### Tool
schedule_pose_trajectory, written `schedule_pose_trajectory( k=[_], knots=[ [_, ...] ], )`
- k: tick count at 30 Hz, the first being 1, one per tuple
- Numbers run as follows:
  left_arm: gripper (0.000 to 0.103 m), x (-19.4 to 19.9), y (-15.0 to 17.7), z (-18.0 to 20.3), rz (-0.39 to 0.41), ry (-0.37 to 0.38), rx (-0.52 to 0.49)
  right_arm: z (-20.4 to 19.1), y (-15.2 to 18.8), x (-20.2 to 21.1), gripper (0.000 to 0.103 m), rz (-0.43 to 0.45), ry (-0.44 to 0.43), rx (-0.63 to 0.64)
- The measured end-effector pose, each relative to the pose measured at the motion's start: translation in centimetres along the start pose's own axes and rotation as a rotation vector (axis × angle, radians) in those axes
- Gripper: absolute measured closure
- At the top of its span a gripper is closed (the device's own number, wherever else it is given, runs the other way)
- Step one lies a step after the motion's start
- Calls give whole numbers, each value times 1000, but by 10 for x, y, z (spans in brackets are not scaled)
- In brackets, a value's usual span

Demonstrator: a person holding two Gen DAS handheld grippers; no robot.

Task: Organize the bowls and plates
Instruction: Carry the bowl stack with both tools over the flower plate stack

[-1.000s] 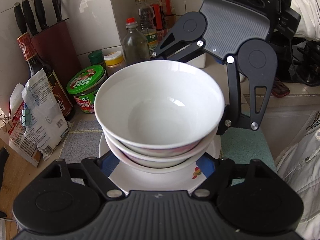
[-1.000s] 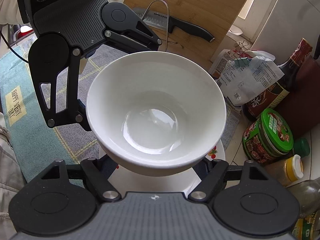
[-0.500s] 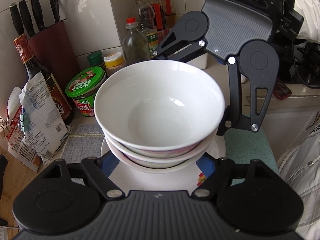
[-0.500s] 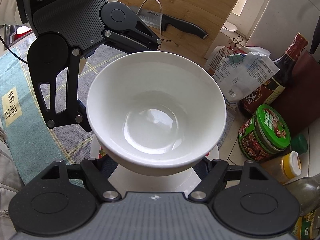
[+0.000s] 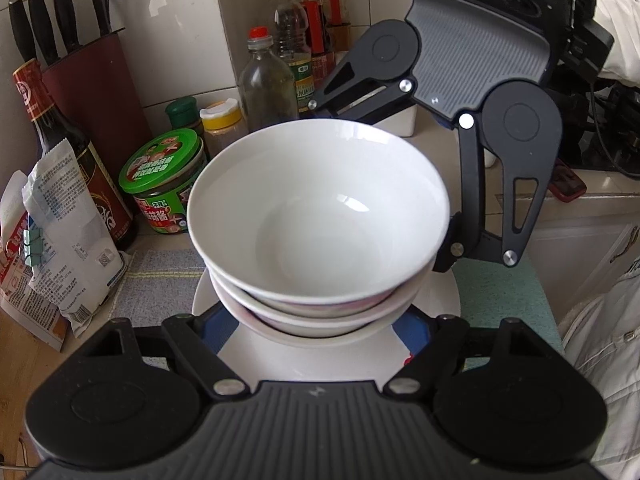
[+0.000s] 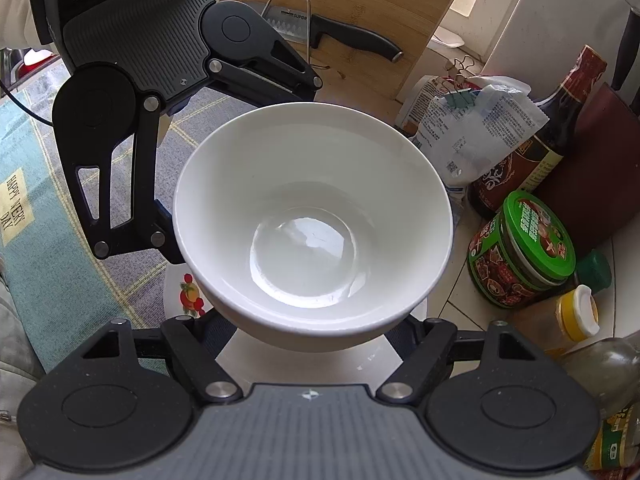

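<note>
Two or three nested white bowls [image 5: 320, 216] sit above a white plate [image 5: 312, 356] with a fruit decal. My left gripper [image 5: 316, 332] reaches under the stack, one blue pad [image 5: 218, 322] on each side of the lowest bowl, and looks shut on it. My right gripper [image 6: 316, 344] comes from the opposite side and also looks shut on the stack. One of its fingers [image 5: 444, 256] touches the stack's side. In the right wrist view only the top bowl [image 6: 312, 216] shows above the plate [image 6: 176, 292]. Both grippers' fingertips are hidden under the bowls.
A green-lidded jar [image 5: 164, 184], spice shakers, oil bottles [image 5: 268, 80], a dark sauce bottle [image 5: 60, 148], a knife block [image 5: 100, 92] and paper packets [image 5: 68, 232] crowd the tiled wall side. A cutting board with a knife [image 6: 352, 36] lies beyond. A teal mat [image 6: 36, 240] covers the counter.
Both grippers and the bowls have drifted slightly together. The plate and the jars have shifted a little behind them. Neither grip has changed.
</note>
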State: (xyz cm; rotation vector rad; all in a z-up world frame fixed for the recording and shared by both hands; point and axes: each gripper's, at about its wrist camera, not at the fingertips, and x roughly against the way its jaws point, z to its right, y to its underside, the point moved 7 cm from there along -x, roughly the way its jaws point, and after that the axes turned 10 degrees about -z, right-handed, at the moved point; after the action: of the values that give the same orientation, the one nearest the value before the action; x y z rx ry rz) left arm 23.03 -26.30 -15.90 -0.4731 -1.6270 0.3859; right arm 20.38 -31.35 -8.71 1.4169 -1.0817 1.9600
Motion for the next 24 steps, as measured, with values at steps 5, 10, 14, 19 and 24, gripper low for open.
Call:
schedule_pose_trajectory(
  k=[5, 10, 14, 19, 24],
  knots=[
    [21, -4, 3, -4, -2, 15, 28, 3, 1, -5, 21, -8, -15, -16],
    [21, -8, 5, -5, -19, 17, 32, 4, 0, -12, 22, -17, -22, -20],
    [21, -10, 6, -4, -28, 21, 33, 3, 1, -17, 22, -24, -27, -22],
    [21, -12, 6, -4, -38, 24, 32, 4, 2, -21, 22, -29, -38, -28],
    [21, -13, 6, -5, -47, 28, 33, 5, 3, -25, 22, -33, -45, -32]
  ],
)
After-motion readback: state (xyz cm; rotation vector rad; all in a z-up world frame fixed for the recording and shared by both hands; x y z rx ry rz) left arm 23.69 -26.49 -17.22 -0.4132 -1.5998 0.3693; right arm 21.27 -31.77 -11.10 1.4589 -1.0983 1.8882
